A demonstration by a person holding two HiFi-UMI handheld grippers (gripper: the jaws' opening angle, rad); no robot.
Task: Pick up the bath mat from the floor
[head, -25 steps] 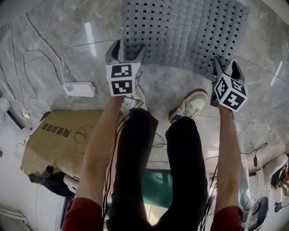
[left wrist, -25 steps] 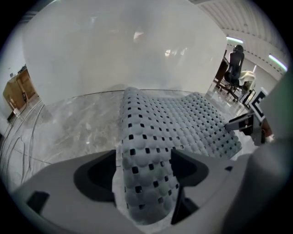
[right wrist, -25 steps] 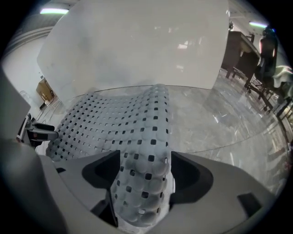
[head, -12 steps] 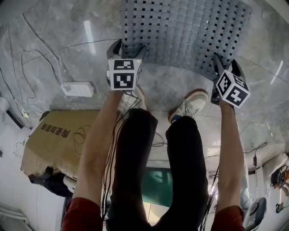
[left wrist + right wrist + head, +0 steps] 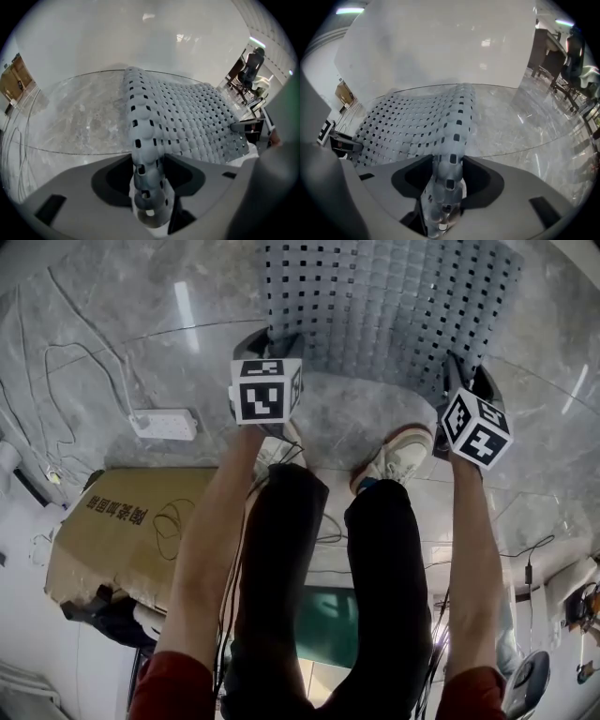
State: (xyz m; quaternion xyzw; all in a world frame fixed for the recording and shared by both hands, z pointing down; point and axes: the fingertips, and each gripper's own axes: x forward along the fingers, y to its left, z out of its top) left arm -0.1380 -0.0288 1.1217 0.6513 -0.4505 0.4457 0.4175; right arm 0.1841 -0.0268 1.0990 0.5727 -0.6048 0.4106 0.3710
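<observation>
**Head view, with both gripper views.** Grey perforated bath mat (image 5: pixel 394 306) lying on the marble floor (image 5: pixel 112 324), just ahead of the person's shoes (image 5: pixel 398 460). Left claw (image 5: pixel 270 341) points steeply down at the mat's near left corner. Its jaws have just been closing, and its own view shows them pinching a raised fold of the mat's edge. Right claw (image 5: pixel 466 369) likewise grips a fold at the near right corner (its jaws also just closing). Well to the left lie a white power strip (image 5: pixel 164 425) and a cardboard box (image 5: pixel 122 531).
</observation>
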